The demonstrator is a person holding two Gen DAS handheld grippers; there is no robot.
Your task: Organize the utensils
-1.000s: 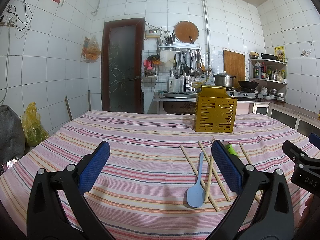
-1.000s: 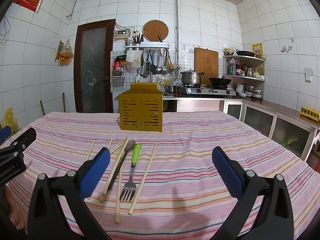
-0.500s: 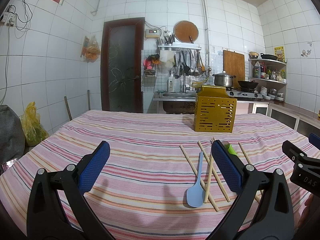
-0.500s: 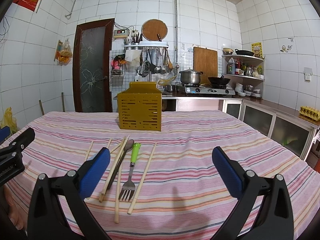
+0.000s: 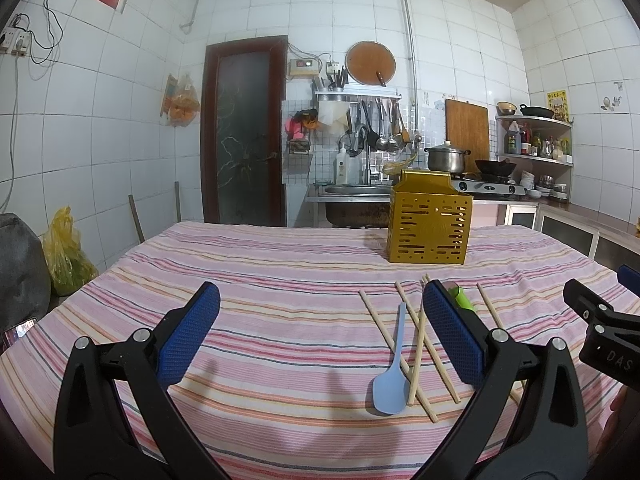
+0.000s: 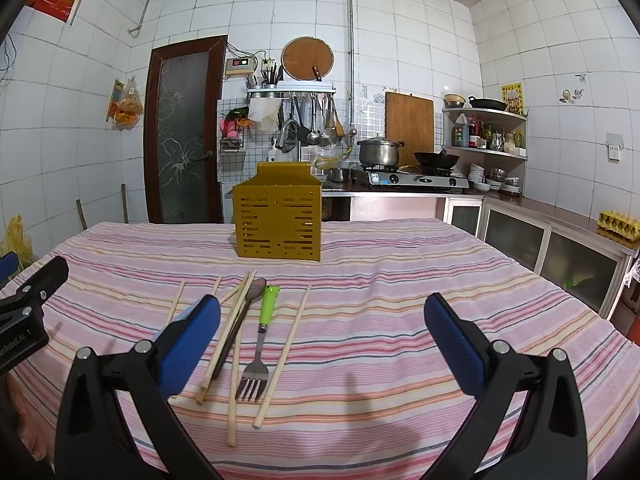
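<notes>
Both tools hang wide open above the striped cloth (image 6: 380,280), nothing between the blue pads on either side. The left gripper (image 5: 320,320) spreads its jaws over bare cloth, its right finger (image 5: 452,336) sitting in front of the scattered utensils. The right gripper (image 6: 322,334) is just as wide, its left finger (image 6: 192,340) covering the near ends of some chopsticks (image 6: 290,340).

The utensils lie loose in a cluster, all flat on the cloth. From the left view: a pale blue spoon (image 5: 390,372), bowl toward the camera, crossed with several chopsticks (image 5: 416,348), and a green handle (image 5: 460,300) peeking out behind the finger. From the right view: a fork (image 6: 260,344) with that green handle, tines toward the camera, a dark spoon (image 6: 244,316) just to its left among the sticks, and one chopstick alone on its right.

Farther back on the table stands the yellow slotted holder (image 6: 278,220), upright, apart from the cluster.
</notes>
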